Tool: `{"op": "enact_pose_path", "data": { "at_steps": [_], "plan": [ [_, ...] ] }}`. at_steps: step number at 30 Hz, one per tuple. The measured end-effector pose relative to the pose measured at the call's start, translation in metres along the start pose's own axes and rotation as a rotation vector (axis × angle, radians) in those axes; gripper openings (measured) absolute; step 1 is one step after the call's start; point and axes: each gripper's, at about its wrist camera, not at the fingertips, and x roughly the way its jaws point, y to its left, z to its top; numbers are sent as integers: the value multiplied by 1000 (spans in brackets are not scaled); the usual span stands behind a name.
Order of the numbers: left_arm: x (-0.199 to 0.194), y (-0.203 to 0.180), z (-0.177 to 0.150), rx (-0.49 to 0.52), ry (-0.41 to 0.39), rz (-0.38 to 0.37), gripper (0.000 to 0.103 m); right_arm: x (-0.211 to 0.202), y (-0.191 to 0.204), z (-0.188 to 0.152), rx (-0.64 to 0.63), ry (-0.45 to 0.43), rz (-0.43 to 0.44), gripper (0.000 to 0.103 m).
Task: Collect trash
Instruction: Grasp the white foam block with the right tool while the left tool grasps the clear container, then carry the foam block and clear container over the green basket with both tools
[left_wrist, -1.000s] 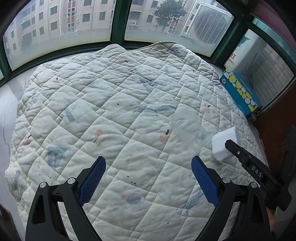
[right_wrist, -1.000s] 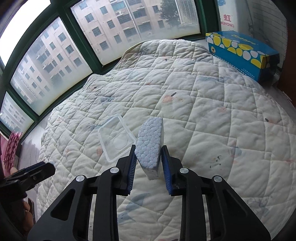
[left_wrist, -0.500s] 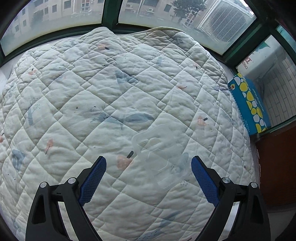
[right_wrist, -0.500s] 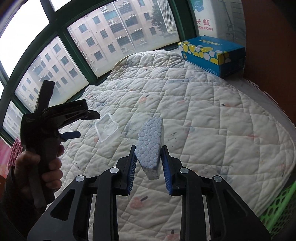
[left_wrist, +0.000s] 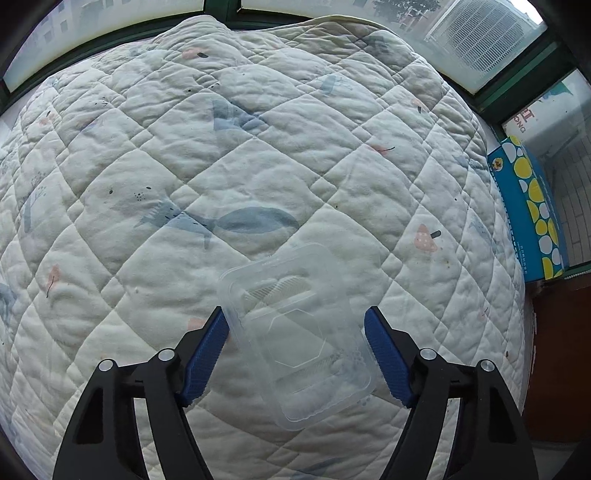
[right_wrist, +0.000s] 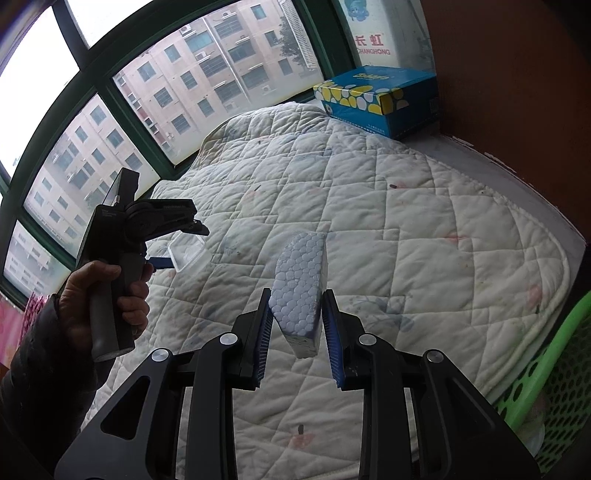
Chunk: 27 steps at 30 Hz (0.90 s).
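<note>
A clear plastic container (left_wrist: 295, 332) lies on the white quilted blanket (left_wrist: 258, 166). My left gripper (left_wrist: 295, 354) is open and its blue pads straddle the container, close to both sides; contact is unclear. The container also shows in the right wrist view (right_wrist: 186, 251), by the left gripper (right_wrist: 162, 236). My right gripper (right_wrist: 297, 332) is shut on a white styrofoam block (right_wrist: 301, 288) and holds it above the blanket.
A blue box with yellow and white dots (left_wrist: 532, 210) stands at the blanket's far right edge, also in the right wrist view (right_wrist: 373, 96). A green perforated basket (right_wrist: 546, 376) sits low at the right. Windows run behind the blanket; a brown wall stands right.
My left gripper has moved forward and down so its pads now flank the clear container. My right gripper has drawn back and right with the foam block; the green basket has come into view.
</note>
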Motion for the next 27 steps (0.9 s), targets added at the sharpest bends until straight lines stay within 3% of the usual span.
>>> {"op": "enact_pose_path", "data": {
  "at_steps": [7, 19, 27],
  "plan": [
    [-14, -3, -11, 37, -20, -36, 57, -12, -5, -6, 15, -18, -5, 27],
    [-78, -12, -74, 259, -47, -172, 55, -59, -18, -30, 38, -67, -80, 27],
    [-109, -22, -126, 336, -14, -286, 55, -97, -42, -54, 92, -102, -149, 27]
  ]
}}
